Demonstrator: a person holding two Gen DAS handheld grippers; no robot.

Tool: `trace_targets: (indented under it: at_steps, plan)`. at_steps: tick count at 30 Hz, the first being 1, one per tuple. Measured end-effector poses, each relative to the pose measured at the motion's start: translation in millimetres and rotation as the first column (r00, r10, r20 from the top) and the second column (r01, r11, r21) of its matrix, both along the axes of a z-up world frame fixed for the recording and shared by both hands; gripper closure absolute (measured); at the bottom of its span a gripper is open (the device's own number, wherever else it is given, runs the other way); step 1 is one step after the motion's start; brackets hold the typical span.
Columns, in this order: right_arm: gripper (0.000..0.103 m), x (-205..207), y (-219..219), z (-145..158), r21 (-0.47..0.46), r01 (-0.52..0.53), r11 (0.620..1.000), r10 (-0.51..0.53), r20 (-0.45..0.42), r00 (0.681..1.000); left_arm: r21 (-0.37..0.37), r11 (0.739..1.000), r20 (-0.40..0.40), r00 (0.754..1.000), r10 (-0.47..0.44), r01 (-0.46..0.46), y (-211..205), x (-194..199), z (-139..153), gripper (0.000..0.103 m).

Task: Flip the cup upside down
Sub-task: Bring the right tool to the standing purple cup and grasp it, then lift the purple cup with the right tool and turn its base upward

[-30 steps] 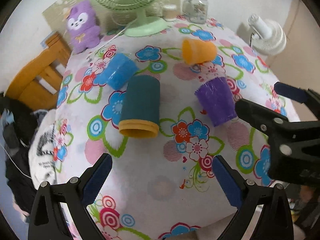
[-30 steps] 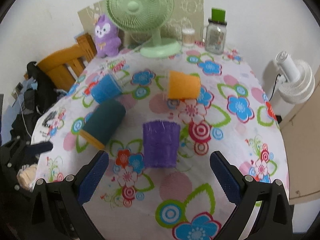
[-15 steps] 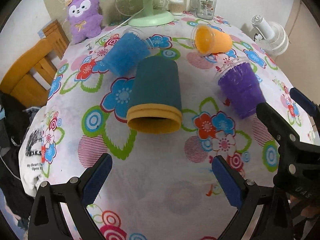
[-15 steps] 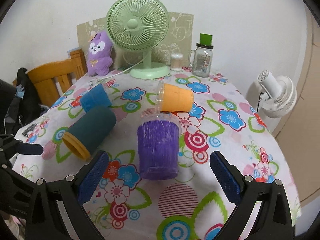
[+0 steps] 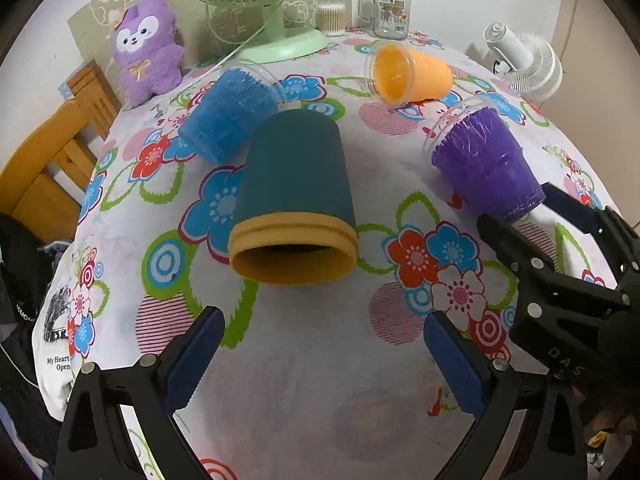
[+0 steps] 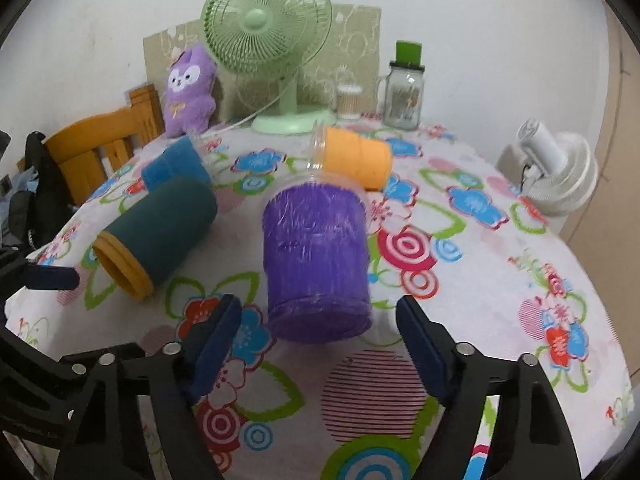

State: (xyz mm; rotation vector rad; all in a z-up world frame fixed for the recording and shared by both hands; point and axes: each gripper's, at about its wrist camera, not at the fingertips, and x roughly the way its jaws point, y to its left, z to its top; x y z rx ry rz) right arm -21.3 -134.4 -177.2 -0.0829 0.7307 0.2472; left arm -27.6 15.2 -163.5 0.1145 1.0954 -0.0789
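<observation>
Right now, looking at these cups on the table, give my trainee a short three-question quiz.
1. True or false: the teal cup stands upright.
2. Which cup lies just ahead of the right gripper? A) orange cup B) purple cup C) blue cup
3. Fill in: both grippers are ____, including the left gripper.

Key: 1. False, it lies on its side, with its yellow rim toward the left gripper. 2. B. 3. open, holding nothing.
</observation>
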Motion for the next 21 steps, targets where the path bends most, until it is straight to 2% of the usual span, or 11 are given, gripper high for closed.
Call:
trace_targets:
  at_steps: [4, 9, 17, 21]
  plan:
    - [0.029, 3, -3, -2, 0.012, 0.013, 1.000, -0.013, -0.024, 1.000, -0.001, 1.000, 0.003, 1.000, -0.001, 0.001, -2, 1, -3, 0.002]
    - [0.045, 7, -4, -6, 0.013, 0.030, 0.999, -0.029, -0.059, 0.998, 0.000, 1.000, -0.001, 1.000, -0.009, 0.009, -4, 0, -5, 0.002]
    - [0.046, 2, 2, -3, -0.004, 0.003, 1.000, -0.004, -0.037, 0.999, -0.017, 1.000, -0.003, 1.000, 0.016, -0.016, -1, -2, -2, 0.002]
    - [0.046, -2, 2, 8, 0.015, -0.008, 1.000, 0.008, -0.030, 1.000, -0.028, 0.999, -0.005, 1.000, 0.030, -0.030, 0, -5, 7, 0.002]
